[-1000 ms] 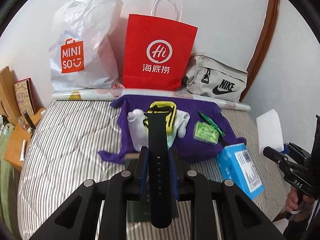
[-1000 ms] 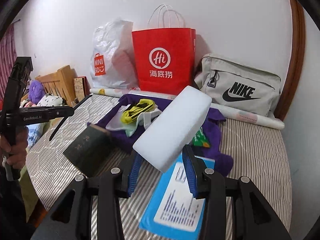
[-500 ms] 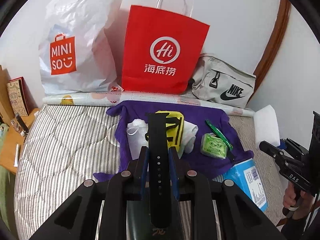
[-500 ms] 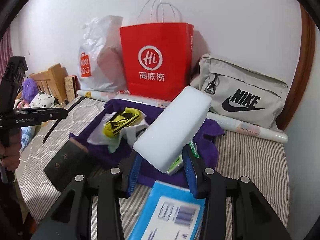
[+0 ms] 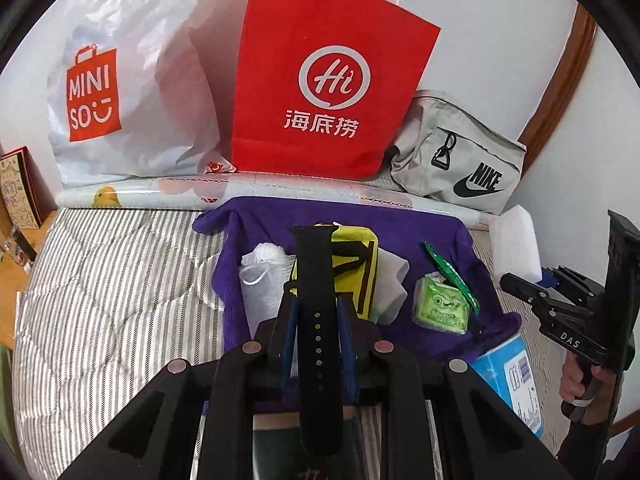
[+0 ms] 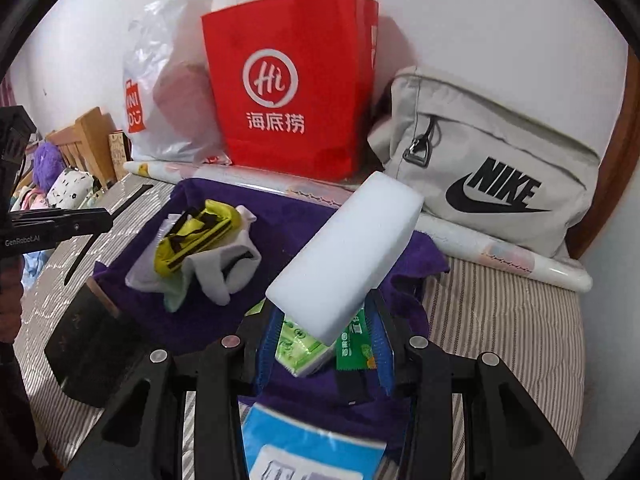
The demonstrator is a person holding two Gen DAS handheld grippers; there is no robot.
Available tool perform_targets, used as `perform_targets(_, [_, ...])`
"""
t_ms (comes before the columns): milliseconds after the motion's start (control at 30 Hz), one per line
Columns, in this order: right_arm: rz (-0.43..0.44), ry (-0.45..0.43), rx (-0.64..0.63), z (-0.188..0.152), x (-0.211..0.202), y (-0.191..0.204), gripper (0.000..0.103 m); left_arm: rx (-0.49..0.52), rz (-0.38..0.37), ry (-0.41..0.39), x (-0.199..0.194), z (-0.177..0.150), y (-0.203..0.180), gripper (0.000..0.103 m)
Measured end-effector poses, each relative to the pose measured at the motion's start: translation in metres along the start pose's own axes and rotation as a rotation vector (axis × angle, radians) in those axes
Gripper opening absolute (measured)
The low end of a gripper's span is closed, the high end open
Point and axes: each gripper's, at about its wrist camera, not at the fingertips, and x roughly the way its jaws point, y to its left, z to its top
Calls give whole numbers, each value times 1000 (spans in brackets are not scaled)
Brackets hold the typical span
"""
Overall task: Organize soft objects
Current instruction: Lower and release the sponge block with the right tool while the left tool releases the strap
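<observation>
Strap (image 5: 317, 300) in left hand-held gripper (image 5: 318, 320), sponge (image 6: 344, 256) in right (image 6: 324, 344), before bags (image 5: 324, 76).

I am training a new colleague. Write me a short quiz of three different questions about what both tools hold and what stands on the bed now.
1. True or false: the left tool is shut on a black watch strap.
2. Multiple choice: what does the right tool grip? A. a white foam block B. a red cup C. a metal spoon
3. Fill in: the red paper bag stands between the white Miniso bag and the grey ____ bag.

Key: 1 true; 2 A; 3 Nike.
</observation>
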Motion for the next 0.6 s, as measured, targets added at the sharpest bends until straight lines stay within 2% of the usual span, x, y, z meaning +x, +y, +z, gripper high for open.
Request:
perform_targets(300, [7,77,-12,7,36,-8,41,16,8,27,23,11,0,20])
perform_targets(467, [73,144,-5,7,59,-8,41,11,8,41,32,12,3,20])
perform_targets(600, [89,180,-9,6,75,-6,41,10,9,51,38,13,4,20])
